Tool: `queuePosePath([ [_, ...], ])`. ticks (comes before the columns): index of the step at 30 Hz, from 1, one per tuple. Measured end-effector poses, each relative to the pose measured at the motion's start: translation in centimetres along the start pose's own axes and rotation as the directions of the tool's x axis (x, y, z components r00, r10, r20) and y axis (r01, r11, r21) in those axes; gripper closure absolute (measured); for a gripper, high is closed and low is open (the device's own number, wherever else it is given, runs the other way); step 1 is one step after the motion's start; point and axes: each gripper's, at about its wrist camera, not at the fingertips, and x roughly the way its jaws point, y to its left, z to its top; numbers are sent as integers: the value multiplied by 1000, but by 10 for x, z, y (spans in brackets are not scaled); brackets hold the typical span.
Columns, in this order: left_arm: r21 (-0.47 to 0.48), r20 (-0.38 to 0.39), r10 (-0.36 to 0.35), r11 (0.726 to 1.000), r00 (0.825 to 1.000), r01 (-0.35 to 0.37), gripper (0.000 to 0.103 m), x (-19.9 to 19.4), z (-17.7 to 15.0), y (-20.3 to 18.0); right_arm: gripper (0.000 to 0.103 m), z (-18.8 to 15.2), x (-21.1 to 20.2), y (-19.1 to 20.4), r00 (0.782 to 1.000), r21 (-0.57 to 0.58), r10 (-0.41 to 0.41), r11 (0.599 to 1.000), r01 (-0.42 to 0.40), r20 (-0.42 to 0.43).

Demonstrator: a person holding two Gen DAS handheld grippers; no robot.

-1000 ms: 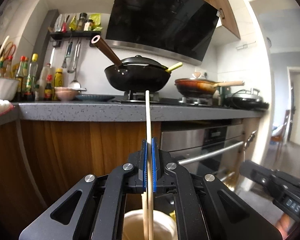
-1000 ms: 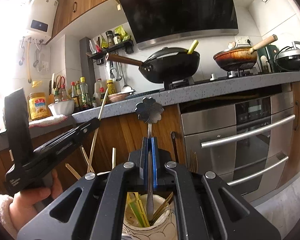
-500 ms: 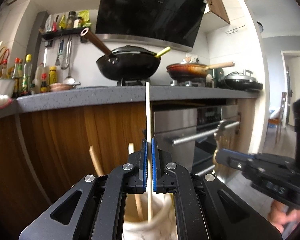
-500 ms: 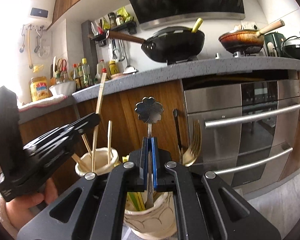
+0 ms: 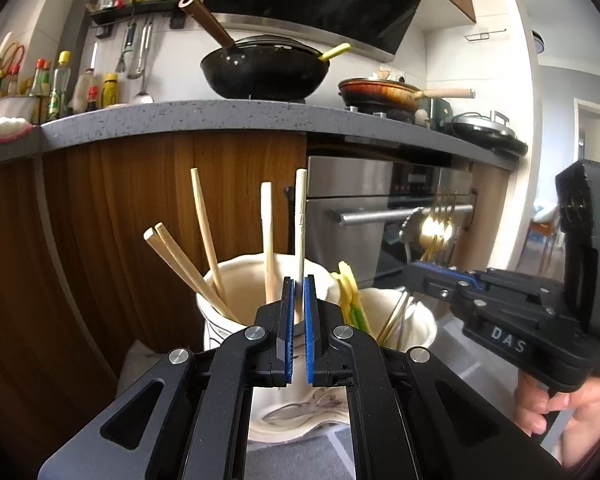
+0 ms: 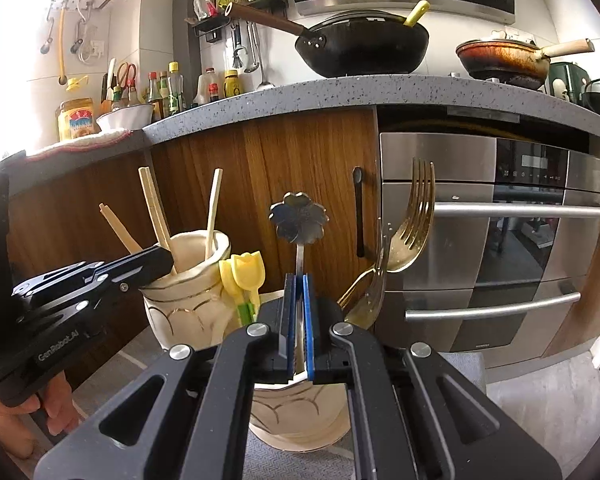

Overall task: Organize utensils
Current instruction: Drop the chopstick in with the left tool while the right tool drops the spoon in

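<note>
In the left camera, a cream pot (image 5: 236, 280) sits left of the middle, and four wooden sticks (image 5: 204, 224) lean in it. My left tongs (image 5: 298, 296) are in the middle of the frame. They are almost closed and pinch a pale chopstick (image 5: 300, 220). It stands straight up with its low end inside that pot. Just to the right is a second pot (image 5: 416, 320). In the right camera, yellow tulip picks (image 6: 246, 272) poke out of the second pot's left side. My right tongs (image 6: 298, 300) are in the middle, closed tight on a thin metal stick with a flower top (image 6: 299, 218). The stick goes down into the second pot. A gold fork (image 6: 414, 220) leans out on the right.
</note>
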Motion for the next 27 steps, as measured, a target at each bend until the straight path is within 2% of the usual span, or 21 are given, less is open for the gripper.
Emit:
queuePosePath([
  [3, 3, 1, -8, 1000, 1000, 8, 88, -2, 1, 0, 100, 0, 2, 1, 1000, -5, -14, 1000, 14, -12],
  [7, 3, 4, -7, 1000, 1000, 7, 85, -4, 0, 1, 99, 0, 1, 3, 999, -14, -29, 999, 29, -14],
  [9, 0, 5, -7, 1000, 1000, 7, 75, -7, 0, 1, 97, 0, 0, 3, 999, -13, -33, 999, 33, -16],
  [12, -6, 7, -11, 1000, 1000, 11, 63, -12, 0, 2, 84, -2, -4, 2, 999, -7, -40, 999, 40, -19],
  [17, -14, 15, -16, 1000, 1000, 16, 50, -29, -5, 5, 82, -5, -18, 6, 999, -14, -44, 999, 43, -9],
  [19, -13, 18, -8, 1000, 1000, 8, 46, -39, -10, 7, 75, -8, -27, 9, 999, -19, -44, 999, 44, -1],
  [24, -30, 2, 6, 1000, 1000, -6, 36, -61, -30, 15, 64, -20, -44, 13, 999, -21, -50, 999, 50, -9],
  [27, -14, -8, 39, 999, 999, -39, 29, -70, -44, 16, 56, -32, -55, 16, 998, -32, -62, 998, 61, -16],
])
